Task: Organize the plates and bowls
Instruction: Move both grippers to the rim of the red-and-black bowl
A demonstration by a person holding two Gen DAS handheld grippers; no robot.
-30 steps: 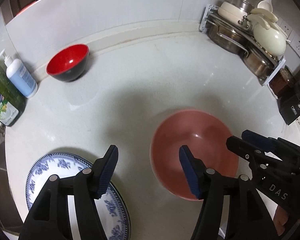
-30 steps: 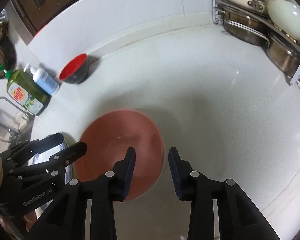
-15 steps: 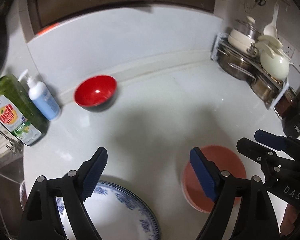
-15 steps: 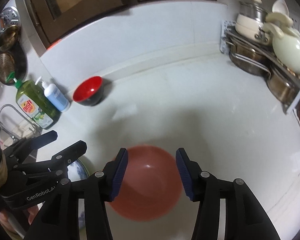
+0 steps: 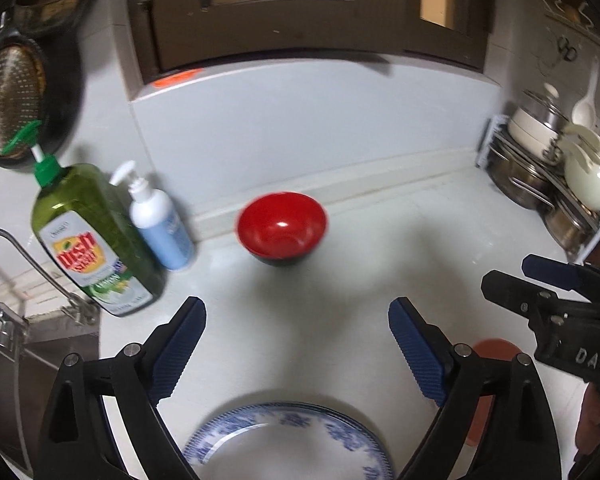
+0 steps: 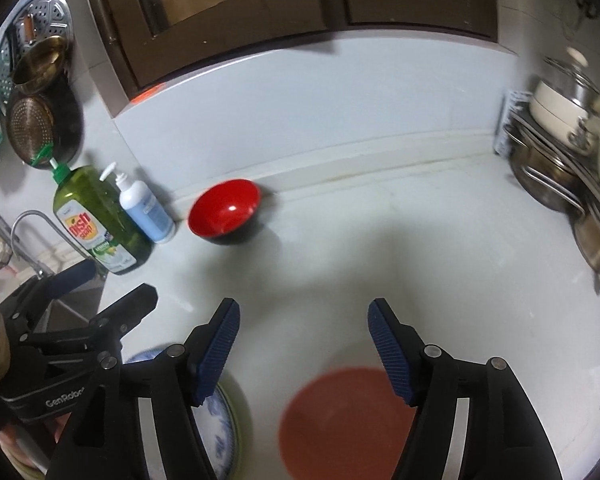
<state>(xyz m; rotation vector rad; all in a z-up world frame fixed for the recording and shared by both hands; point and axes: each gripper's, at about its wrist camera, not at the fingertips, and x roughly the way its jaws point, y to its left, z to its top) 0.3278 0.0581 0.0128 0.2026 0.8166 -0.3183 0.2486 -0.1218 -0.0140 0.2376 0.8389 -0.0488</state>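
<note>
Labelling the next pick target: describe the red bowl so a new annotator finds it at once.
Start at the white countertop and follow its back edge, where it meets the wall, towards the sink side. The red bowl stands there, just right of the small white pump bottle. It alone is glossy red inside and black outside; the pink bowl is matte and nearer.

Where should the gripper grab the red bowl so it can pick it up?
Probably by the rim. The red bowl stands upright and open at the top, near the back wall, with the white pump bottle close on its left. Coming from above and pinching the near rim, one finger inside and one outside, looks safest. Its round sides would likely slip.
</note>
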